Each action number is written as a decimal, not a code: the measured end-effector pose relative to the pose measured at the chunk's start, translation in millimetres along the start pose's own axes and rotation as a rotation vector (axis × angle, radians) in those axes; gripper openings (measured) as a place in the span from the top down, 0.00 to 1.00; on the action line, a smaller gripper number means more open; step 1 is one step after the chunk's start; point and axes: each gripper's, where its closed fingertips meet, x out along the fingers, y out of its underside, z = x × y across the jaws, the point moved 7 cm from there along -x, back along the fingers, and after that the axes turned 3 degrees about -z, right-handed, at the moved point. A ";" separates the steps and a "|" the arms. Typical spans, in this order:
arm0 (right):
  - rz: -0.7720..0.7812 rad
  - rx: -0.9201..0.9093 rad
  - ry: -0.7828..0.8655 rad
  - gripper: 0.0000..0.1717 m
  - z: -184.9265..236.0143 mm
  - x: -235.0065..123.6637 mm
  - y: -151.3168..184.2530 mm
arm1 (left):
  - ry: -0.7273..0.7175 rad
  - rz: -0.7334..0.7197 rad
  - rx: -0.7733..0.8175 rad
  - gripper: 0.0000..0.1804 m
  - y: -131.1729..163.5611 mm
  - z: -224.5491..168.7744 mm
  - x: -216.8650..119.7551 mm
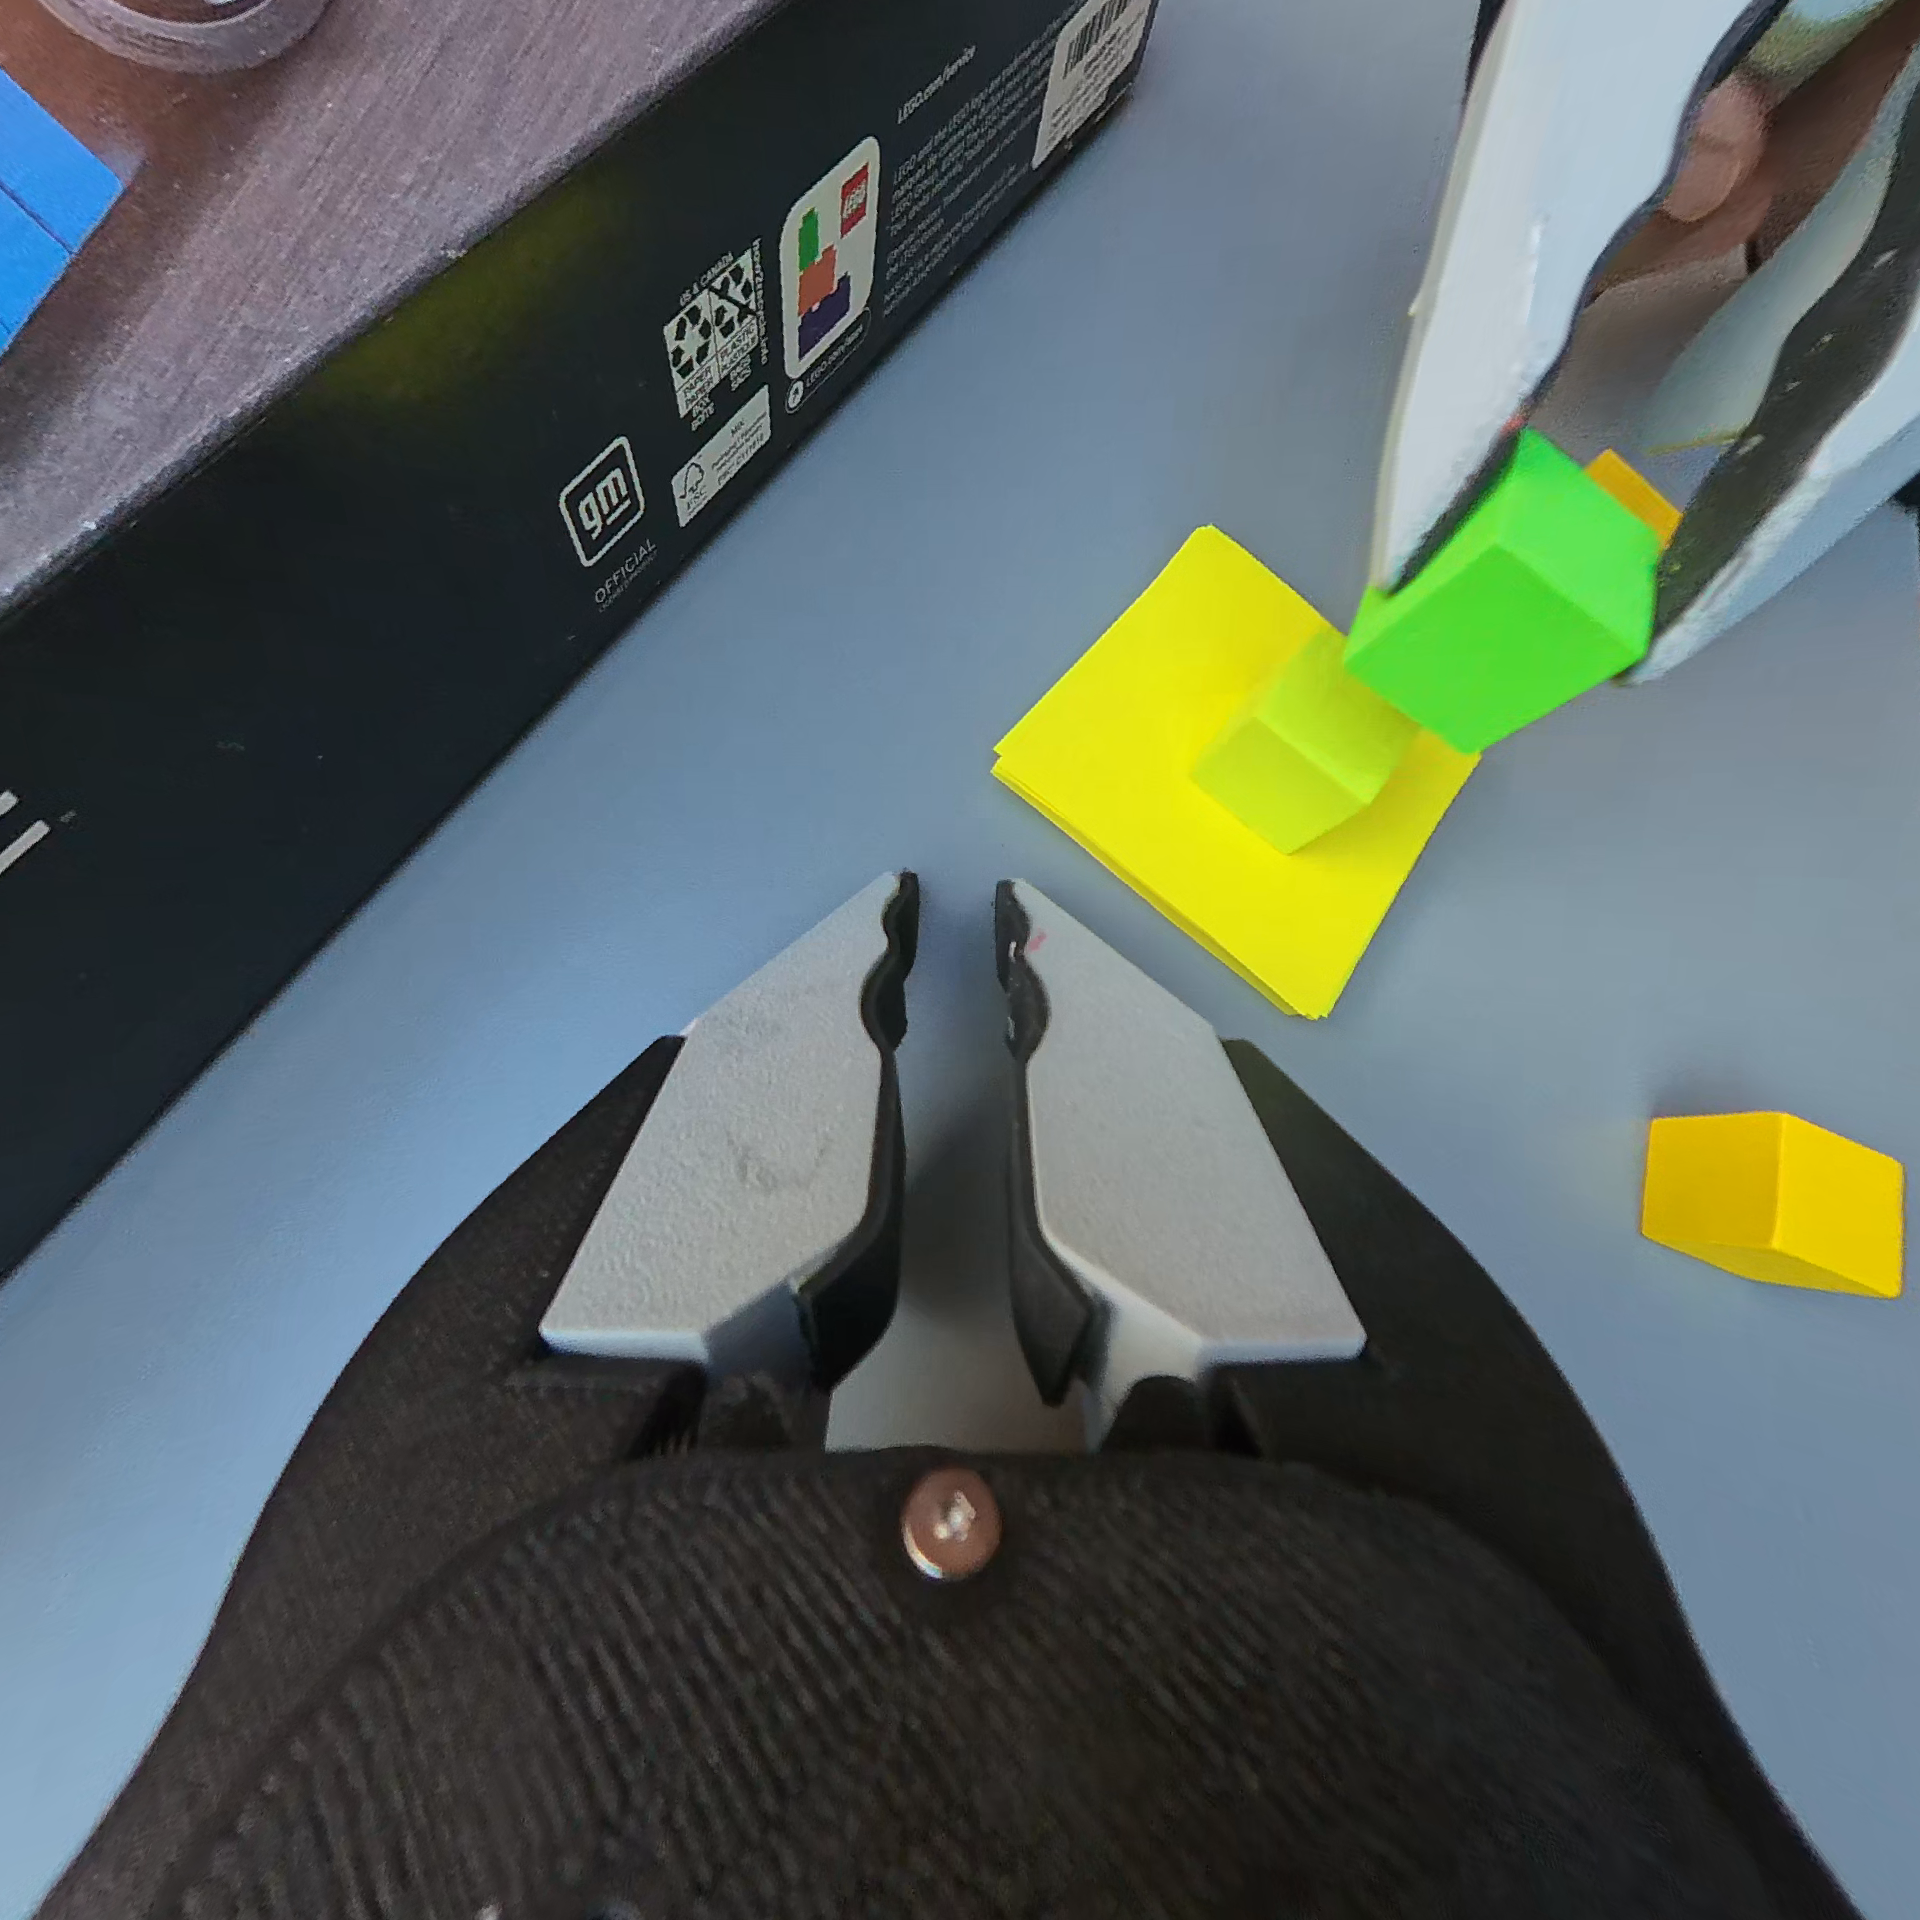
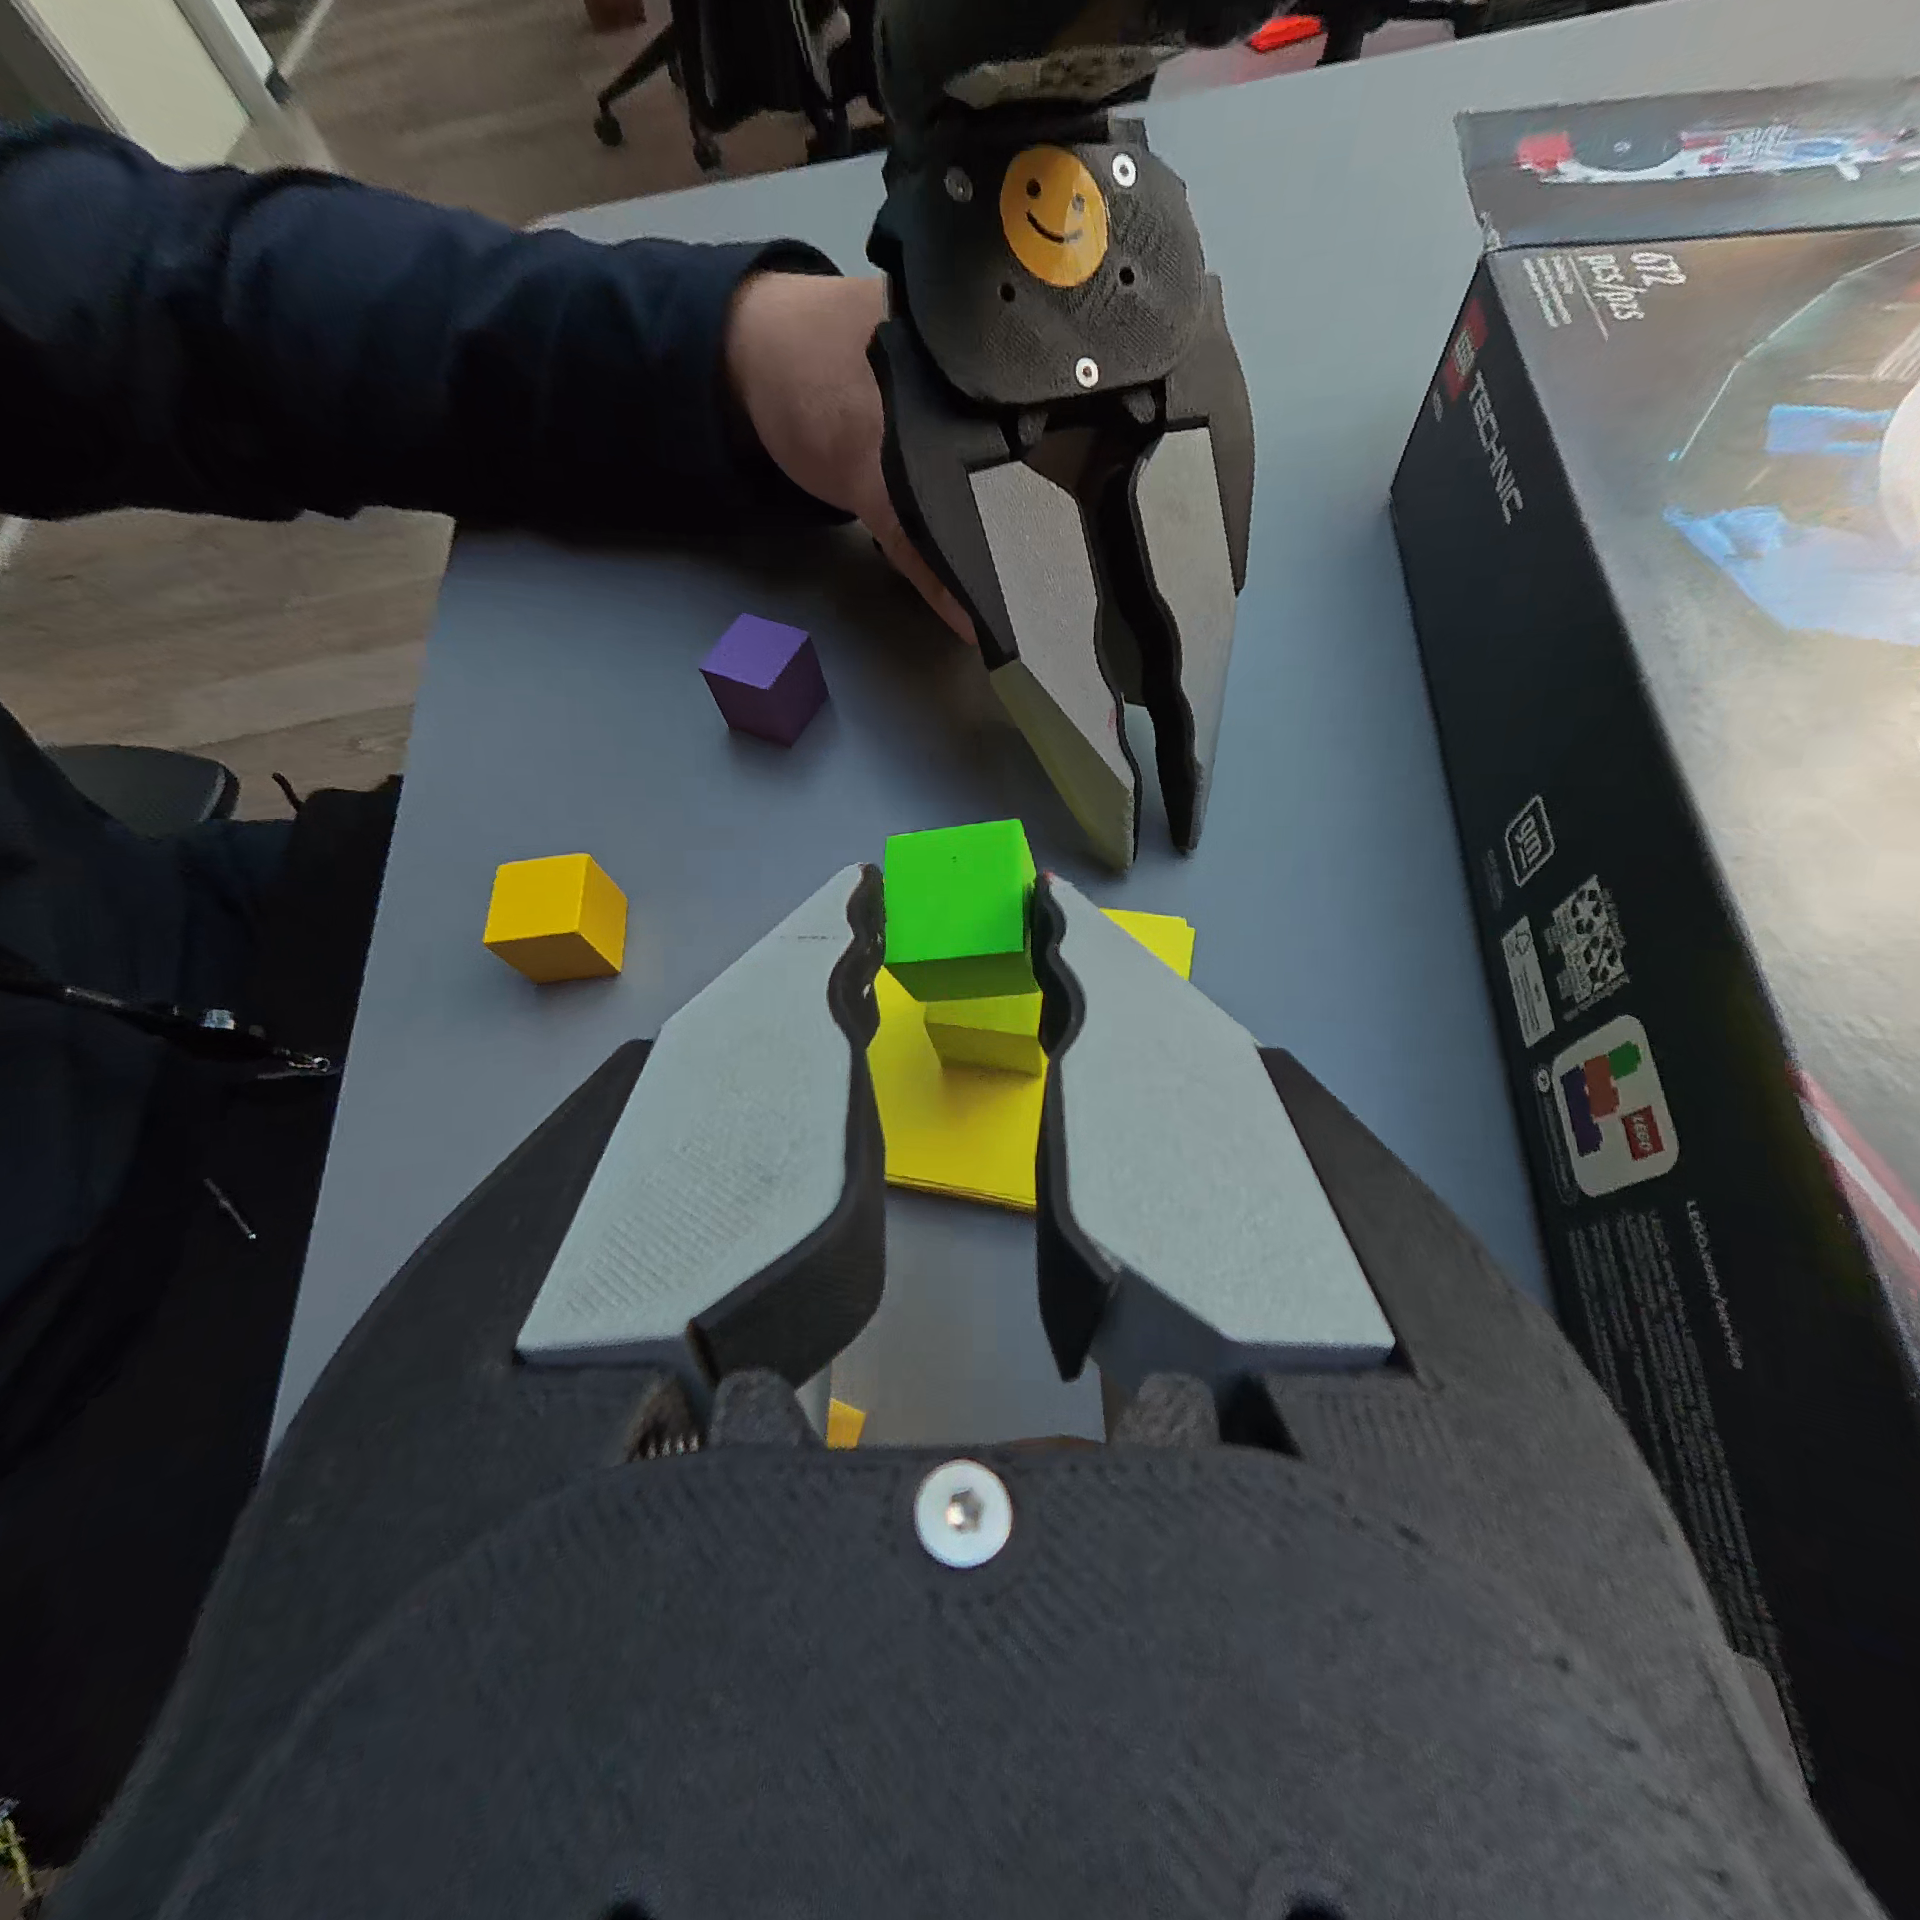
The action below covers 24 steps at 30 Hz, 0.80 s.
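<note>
matte green cube (image 2: 956, 894) between right gripper (image 2: 951, 914) jaws

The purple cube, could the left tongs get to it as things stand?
Probably yes. The left tongs hold nothing, and the purple cube stands alone on bare grey table nearby, with nothing between them. The right tongs are busy gripping the green cube.
</note>
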 end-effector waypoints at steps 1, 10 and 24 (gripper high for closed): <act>-0.009 0.010 -0.003 0.85 -1.0 -1.6 -0.6 | 0.001 0.000 -0.001 0.93 0.1 0.0 0.0; 0.057 -0.020 0.054 0.85 -5.5 5.5 8.6 | 0.005 -0.001 -0.003 0.93 0.1 0.1 -0.1; 0.086 -0.014 0.040 0.85 -5.7 11.2 14.1 | 0.002 -0.001 -0.002 0.93 0.0 0.0 0.0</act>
